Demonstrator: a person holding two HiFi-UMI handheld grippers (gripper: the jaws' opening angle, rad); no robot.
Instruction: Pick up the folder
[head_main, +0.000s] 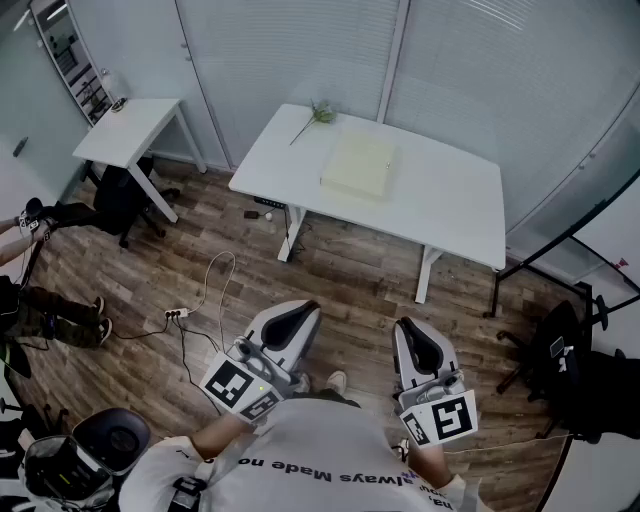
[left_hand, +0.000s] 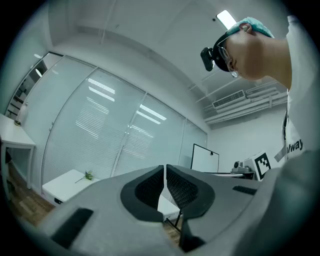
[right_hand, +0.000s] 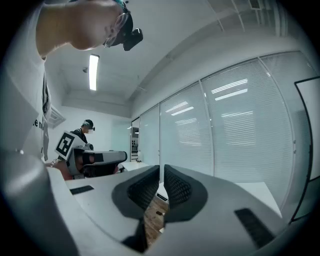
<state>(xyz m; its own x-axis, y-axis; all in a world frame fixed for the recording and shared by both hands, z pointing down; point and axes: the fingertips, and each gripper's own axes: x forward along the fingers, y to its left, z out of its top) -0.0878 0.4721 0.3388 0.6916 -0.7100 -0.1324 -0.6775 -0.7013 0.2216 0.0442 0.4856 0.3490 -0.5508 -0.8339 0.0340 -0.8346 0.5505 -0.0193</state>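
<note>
Left tool (head_main: 303, 310) and right tool (head_main: 406, 326) closed tight, holding nothing.
Pale folder (head_main: 360, 165) lies on the white bench (head_main: 455, 205), well ahead; shirt (head_main: 320, 455) print reads "always Made".

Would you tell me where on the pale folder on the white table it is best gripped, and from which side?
Probably the near edge of the folder, approached low from the person's side. It lies flat on the white table, so only a thin edge offers a pinch, and the green sprig lies by its far left corner.
</note>
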